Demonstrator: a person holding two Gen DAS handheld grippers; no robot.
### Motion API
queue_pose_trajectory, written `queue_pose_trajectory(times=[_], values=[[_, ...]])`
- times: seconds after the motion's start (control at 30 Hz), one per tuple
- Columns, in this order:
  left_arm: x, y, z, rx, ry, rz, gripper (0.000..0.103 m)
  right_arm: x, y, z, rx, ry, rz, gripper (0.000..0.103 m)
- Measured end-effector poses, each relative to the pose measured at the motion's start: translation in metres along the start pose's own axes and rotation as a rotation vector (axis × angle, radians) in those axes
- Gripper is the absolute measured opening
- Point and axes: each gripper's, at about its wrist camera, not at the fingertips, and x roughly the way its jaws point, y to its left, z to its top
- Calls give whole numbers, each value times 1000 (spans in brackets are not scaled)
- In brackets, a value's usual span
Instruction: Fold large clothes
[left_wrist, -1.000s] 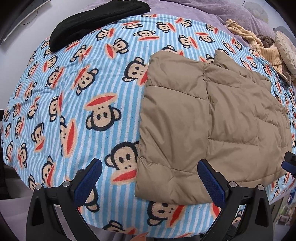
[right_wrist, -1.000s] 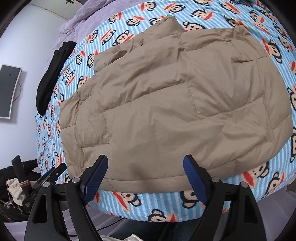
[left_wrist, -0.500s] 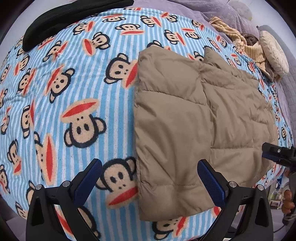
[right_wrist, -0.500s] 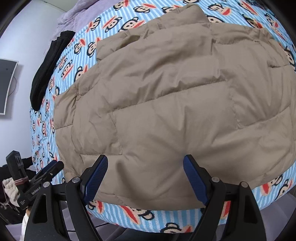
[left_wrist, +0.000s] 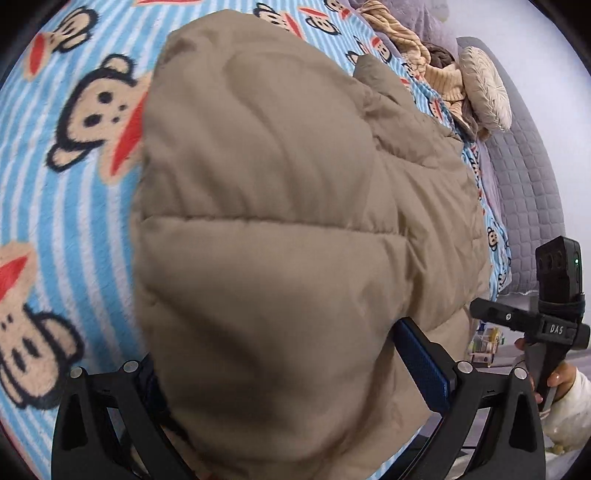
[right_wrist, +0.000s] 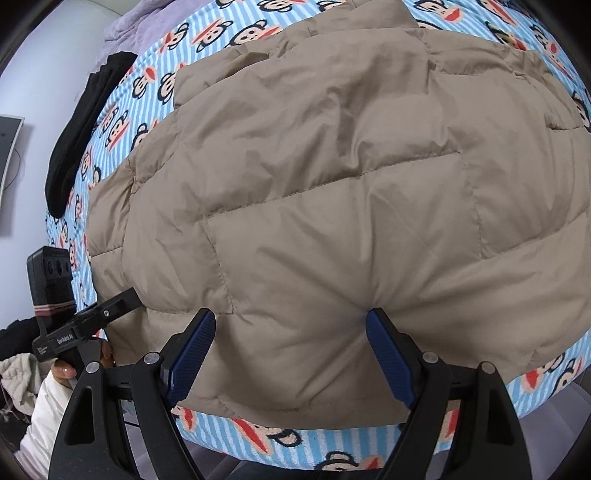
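We hold two claws at the near hem of a tan quilted puffer jacket (right_wrist: 332, 206) spread on a bed under a blue-striped monkey-print blanket (left_wrist: 66, 206). The jacket lies flat, its long axis running from the near bed edge away toward the far end, hem nearest us. White letters "DAS" can be read on the right claw's black body in the left wrist view; the print on the left tool's body in the right wrist view is too small to read in full.

The left claw (left_wrist: 295, 373) stands spread wide, with the jacket's padded left corner bulging up between its fingers and hiding the left one. The right claw (right_wrist: 291, 350) is likewise spread, its blue pads (right_wrist: 388, 354) either side of the hem, the right pad denting the fabric. Neither is pinching yet.

A hand (right_wrist: 66, 365) in a white sleeve grips the left tool from below; fingers (left_wrist: 550, 380) wrap the right tool's handle. A black garment (right_wrist: 85, 122) lies on the bed's far left, and a cream cushion (left_wrist: 484, 88) far right.
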Motion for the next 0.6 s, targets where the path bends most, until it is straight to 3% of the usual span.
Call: queue_pose_trajectory(times=[0.13, 0.17, 0.2, 0.27, 0.3, 0.4, 0.5, 0.57, 0.6], values=[[14, -1, 12, -20, 26, -63, 103, -11, -1, -2, -9, -1, 16, 86], [15, -4, 12, -21, 23, -64, 91, -15, -3, -2, -10, -4, 18, 86], [16, -7, 13, -18, 24, -65, 66, -19, -6, -3, -12, -8, 18, 86], [16, -9, 12, -40, 32, -110, 40, -25, -11, -1, -16, -20, 12, 86], [13, -12, 11, -49, 19, -115, 34, -29, -14, 0, -19, -30, 5, 86], [-2, -26, 8, -57, -25, -104, 26, -40, -25, 6, -23, -70, 1, 86], [-22, -42, 0, -81, -80, -115, 26, -46, -37, 16, -22, -111, 5, 85], [-34, -56, -5, -89, -113, -104, 26, -46, -42, 25, -30, -123, 15, 68], [-40, -66, -7, -89, -129, -95, 26, -45, -44, 29, -37, -125, 11, 46]])
